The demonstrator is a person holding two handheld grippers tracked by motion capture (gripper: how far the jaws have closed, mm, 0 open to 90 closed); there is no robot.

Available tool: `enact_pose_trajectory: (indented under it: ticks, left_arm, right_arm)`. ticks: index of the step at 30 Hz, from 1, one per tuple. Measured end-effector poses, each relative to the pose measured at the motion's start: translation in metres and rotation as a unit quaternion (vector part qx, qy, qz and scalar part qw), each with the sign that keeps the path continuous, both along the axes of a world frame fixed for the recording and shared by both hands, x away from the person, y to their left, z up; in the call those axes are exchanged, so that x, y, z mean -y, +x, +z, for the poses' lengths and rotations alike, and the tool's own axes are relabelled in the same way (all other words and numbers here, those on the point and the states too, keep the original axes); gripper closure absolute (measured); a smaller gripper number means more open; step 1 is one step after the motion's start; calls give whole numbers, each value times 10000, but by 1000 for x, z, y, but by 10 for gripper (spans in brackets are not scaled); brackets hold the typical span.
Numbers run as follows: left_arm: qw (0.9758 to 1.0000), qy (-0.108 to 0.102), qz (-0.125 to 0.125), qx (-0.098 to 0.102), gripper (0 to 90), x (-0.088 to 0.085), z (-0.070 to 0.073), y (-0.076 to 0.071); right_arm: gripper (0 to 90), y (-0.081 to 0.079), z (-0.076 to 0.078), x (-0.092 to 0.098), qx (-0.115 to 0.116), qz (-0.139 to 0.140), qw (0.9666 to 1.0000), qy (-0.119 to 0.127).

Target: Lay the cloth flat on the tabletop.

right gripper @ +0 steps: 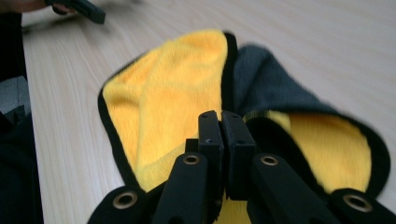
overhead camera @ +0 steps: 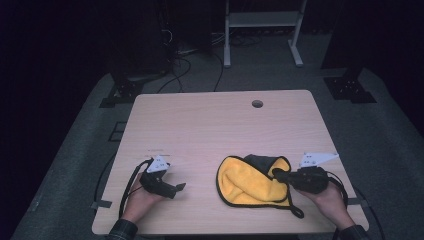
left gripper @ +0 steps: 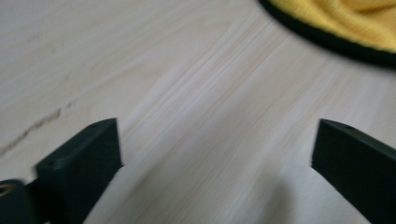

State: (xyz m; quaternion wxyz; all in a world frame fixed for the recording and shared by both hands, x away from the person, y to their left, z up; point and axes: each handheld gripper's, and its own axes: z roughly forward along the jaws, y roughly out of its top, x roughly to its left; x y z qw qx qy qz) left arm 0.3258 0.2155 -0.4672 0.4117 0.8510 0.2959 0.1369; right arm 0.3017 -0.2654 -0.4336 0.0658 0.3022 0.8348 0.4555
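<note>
Mid-fold: right claw clamped shut on the yellow cloth's edge at the table's right front, left claw wide open and empty; next, probably drag that edge across.

A cloth — fluffy yellow on one face, dark grey on the other, edged in black — lies crumpled on the bench, toward its near right part. It is folded over itself, so the yellow shows widely and a grey flap turns up at the far side — its near edge pinched and lifted slightly.
</note>
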Motion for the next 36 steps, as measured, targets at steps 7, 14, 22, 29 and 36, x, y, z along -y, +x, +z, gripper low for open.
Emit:
enact_pose_trajectory:
  ticks: [7,14,22,29,36]
  left_arm:
    - [9988,-315,-346,112,42,24,13,-3]
    - [9934,-635,-941,147,46,74,29,-3]
    - [9875,-936,-1256,145,57,108,38,1]
    - [9842,-993,-1462,125,118,132,40,4]
    - [9796,-1041,-1712,167,401,145,45,7]
  right_arm:
    - [866,17,22,-20,249,161,9990,346]
    - [866,33,37,-52,474,416,9967,507]
    - [866,39,44,-79,537,664,9945,605]
    - [865,41,51,-97,581,869,9920,715]
    - [864,41,54,-106,582,985,9899,840]
